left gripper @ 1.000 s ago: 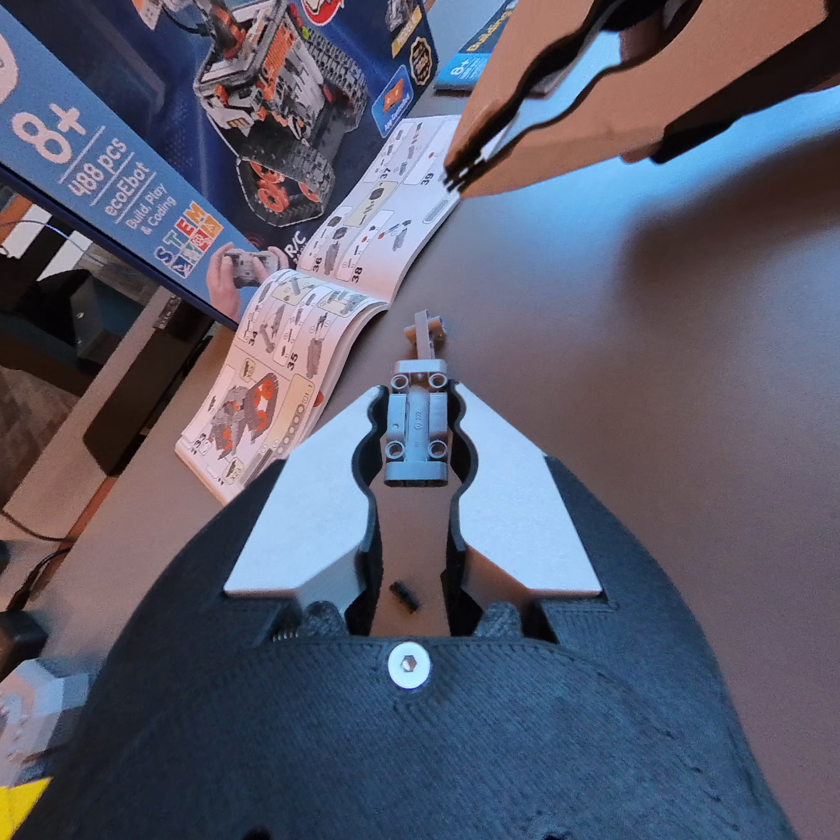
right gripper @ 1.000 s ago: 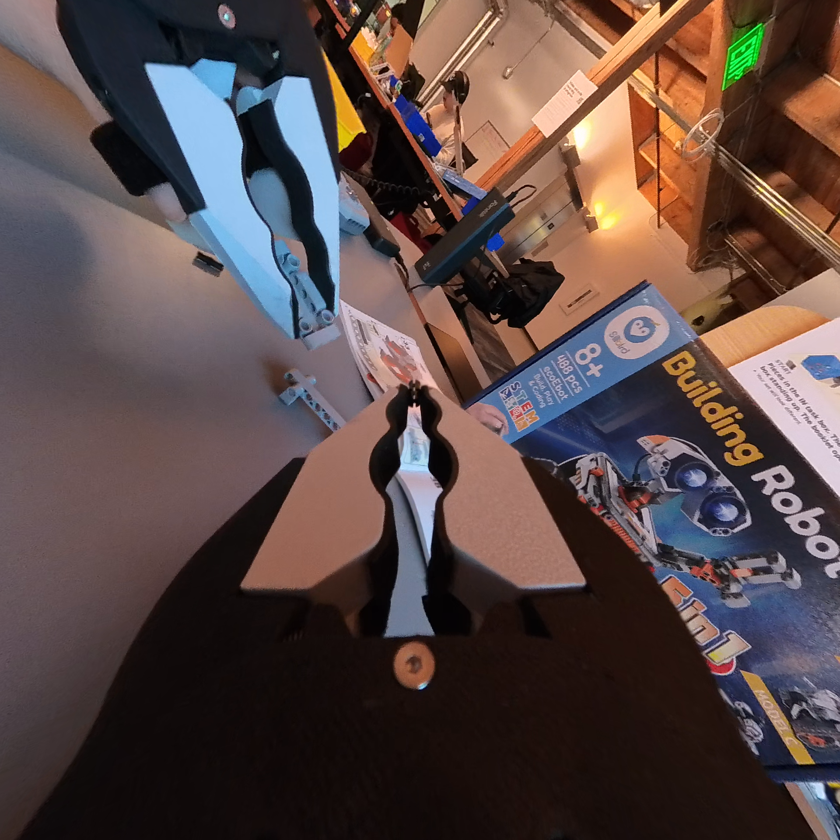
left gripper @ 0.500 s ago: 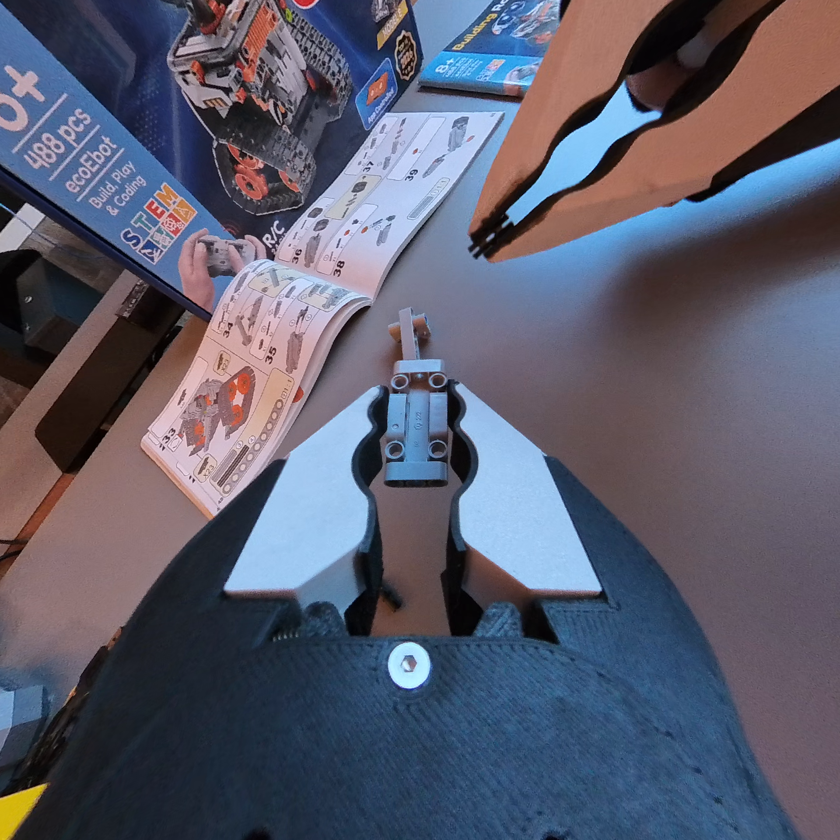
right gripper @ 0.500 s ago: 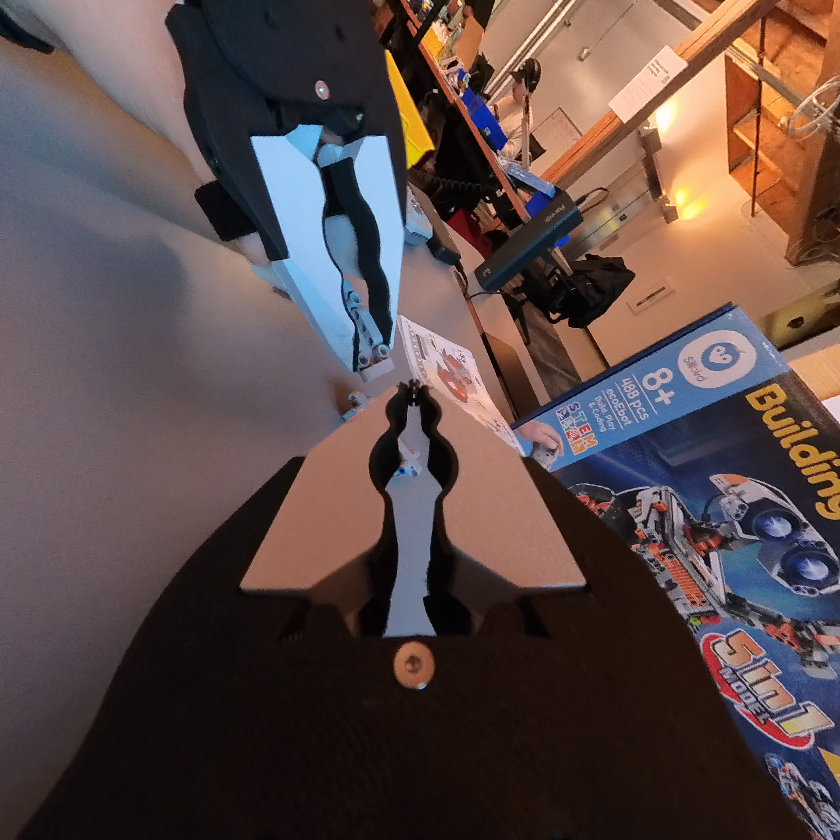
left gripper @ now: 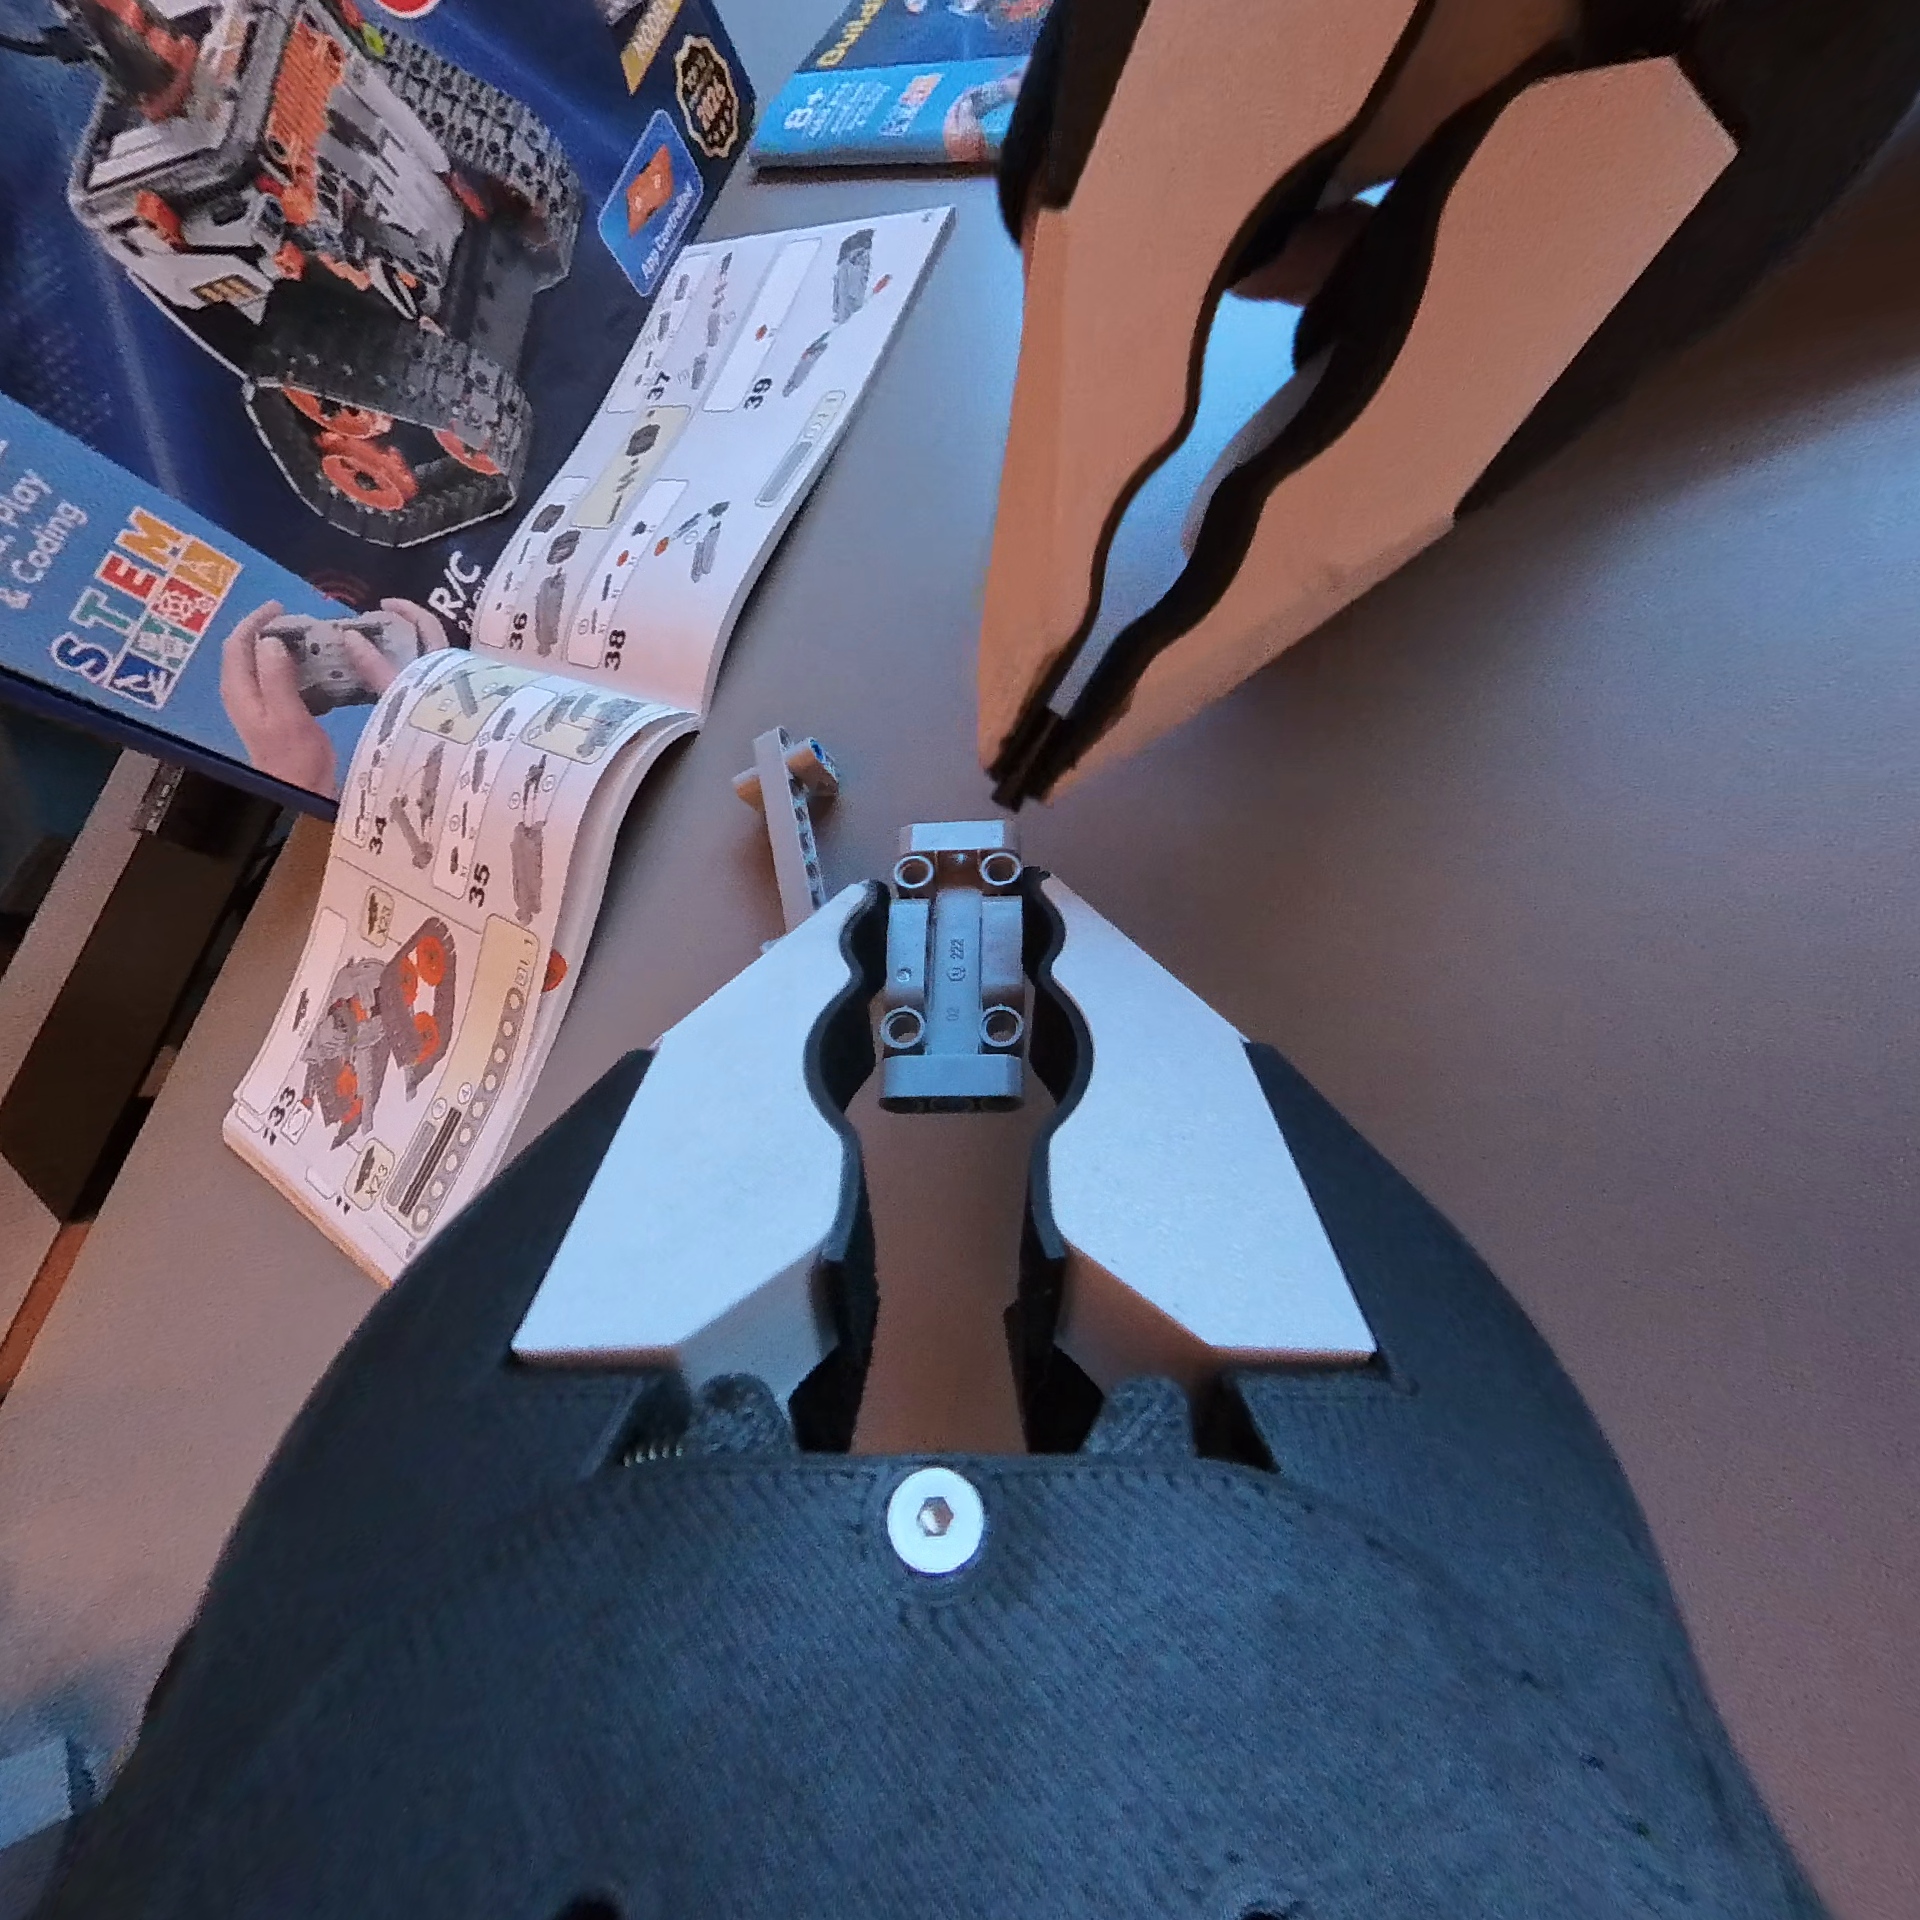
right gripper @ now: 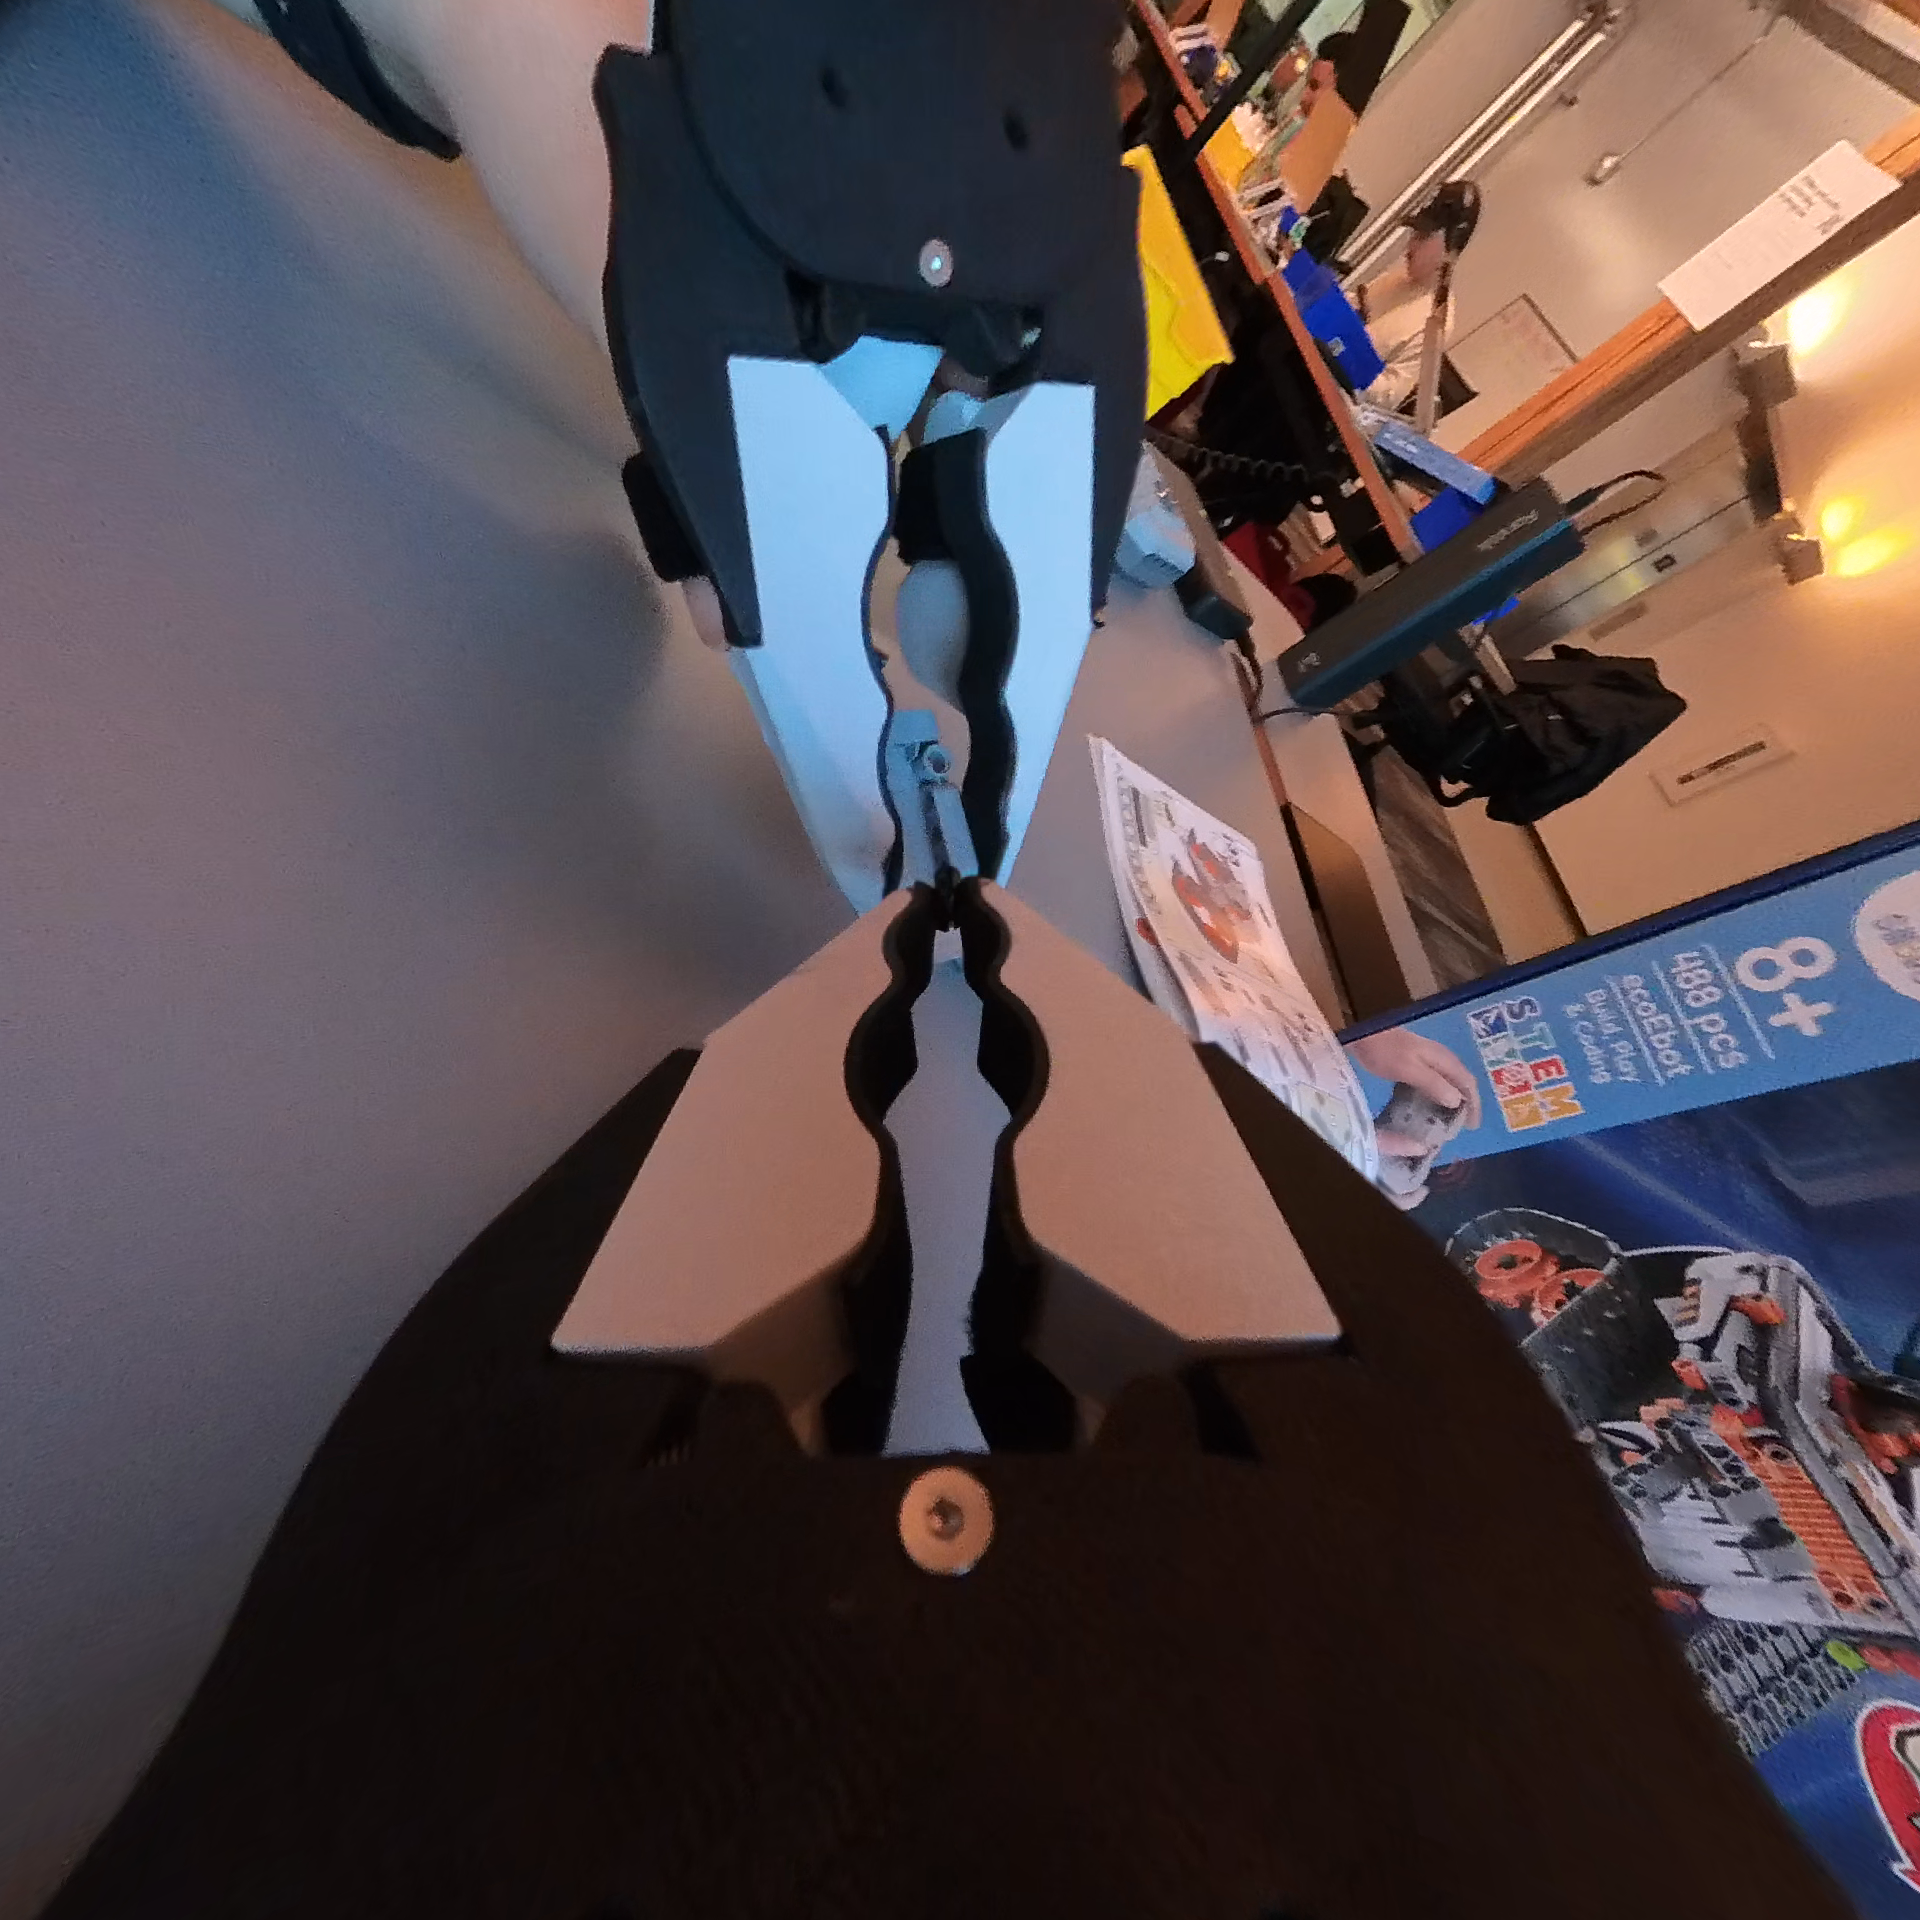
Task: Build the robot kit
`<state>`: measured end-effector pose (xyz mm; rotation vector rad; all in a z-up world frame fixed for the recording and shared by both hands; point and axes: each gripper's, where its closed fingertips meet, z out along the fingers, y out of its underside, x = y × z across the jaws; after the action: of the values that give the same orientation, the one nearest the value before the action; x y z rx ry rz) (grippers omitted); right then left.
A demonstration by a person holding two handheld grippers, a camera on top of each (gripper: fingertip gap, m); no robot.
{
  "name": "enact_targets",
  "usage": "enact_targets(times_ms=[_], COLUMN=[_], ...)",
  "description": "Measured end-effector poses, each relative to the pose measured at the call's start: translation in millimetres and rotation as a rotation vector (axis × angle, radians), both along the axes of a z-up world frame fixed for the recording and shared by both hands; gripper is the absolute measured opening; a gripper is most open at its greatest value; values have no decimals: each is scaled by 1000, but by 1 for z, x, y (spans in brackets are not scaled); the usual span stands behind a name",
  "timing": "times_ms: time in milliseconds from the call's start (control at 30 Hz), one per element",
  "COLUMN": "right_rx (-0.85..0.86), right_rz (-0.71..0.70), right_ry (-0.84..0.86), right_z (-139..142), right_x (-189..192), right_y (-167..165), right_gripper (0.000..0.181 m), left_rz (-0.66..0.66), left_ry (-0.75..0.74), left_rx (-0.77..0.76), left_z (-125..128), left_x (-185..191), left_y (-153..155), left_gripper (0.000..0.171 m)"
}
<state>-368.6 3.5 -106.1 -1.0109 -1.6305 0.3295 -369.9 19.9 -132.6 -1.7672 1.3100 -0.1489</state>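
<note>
Right tongs [left gripper: 1023, 774] now lower, tips closer to the grey brick [left gripper: 954, 982] in the left tongs [left gripper: 956, 904]

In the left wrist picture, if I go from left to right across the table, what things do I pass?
Blue building-kit box → open instruction booklet → loose grey beam → grey brick in the left gripper → right gripper, shut.

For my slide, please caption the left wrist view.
Left hand-held gripper clamps a grey brick piece; right hand-held gripper hovers closed nearby.
</note>
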Motion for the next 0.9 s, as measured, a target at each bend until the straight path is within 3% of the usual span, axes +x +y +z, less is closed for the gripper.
enact_targets(times_ms=[600, 900], right_rx=[26, 21], right_rz=[-5, -17], right_ry=[-158, -214], right_z=[-24, -17], right_x=[1, 9], right_y=[0, 0], right_gripper=[5, 4], left_rz=[-45, -46], left_ry=[58, -7], left_rx=[35, 70], left_z=[-2, 8], left_x=[8, 17], left_y=[-6, -6], left_gripper=[24, 23])
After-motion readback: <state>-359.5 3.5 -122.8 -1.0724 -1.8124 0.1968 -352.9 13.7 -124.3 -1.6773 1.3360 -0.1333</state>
